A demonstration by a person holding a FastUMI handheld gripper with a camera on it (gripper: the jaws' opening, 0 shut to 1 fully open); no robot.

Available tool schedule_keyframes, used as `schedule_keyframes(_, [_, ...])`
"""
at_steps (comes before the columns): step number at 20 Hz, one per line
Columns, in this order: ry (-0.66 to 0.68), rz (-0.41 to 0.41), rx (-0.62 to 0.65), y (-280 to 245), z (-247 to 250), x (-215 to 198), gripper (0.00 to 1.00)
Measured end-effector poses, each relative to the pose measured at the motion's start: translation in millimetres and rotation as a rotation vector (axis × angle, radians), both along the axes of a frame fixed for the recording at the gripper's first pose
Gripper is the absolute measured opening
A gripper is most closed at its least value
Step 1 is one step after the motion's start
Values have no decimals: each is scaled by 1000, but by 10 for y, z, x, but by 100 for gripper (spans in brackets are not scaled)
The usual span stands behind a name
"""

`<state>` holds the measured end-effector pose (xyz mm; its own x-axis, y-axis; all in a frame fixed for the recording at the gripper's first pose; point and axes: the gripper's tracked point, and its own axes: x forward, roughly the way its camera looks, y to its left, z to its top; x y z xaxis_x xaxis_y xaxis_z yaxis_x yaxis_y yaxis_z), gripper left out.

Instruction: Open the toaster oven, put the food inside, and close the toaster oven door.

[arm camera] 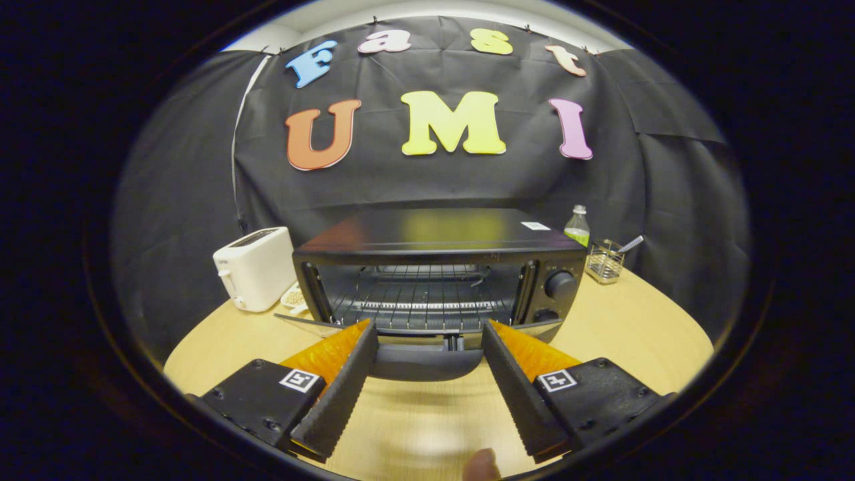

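Tongs [427, 334] wide open, empty, astride the handle [427, 361] of the toaster oven's [434, 267] lowered door; no legible labels.

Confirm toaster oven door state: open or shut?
Open. The toaster oven door lies folded down flat, its handle between the spread tongs; the wire rack inside is bare.

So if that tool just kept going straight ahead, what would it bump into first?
Probably the handle of the oven's lowered door, just ahead between the open tool fingers; beyond it lies the rack. Depth is hard to judge.
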<state>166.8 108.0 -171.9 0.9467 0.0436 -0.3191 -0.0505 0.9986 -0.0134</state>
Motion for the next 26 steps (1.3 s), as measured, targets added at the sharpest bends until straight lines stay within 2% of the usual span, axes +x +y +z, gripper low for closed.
schedule_keyframes(13, [137, 56, -65, -103, -584, -447, 99])
schedule_keyframes(19, [342, 93, 21, -129, -993, -606, 99])
schedule_keyframes(26, [258, 147, 53, -14, -364, -770, 96])
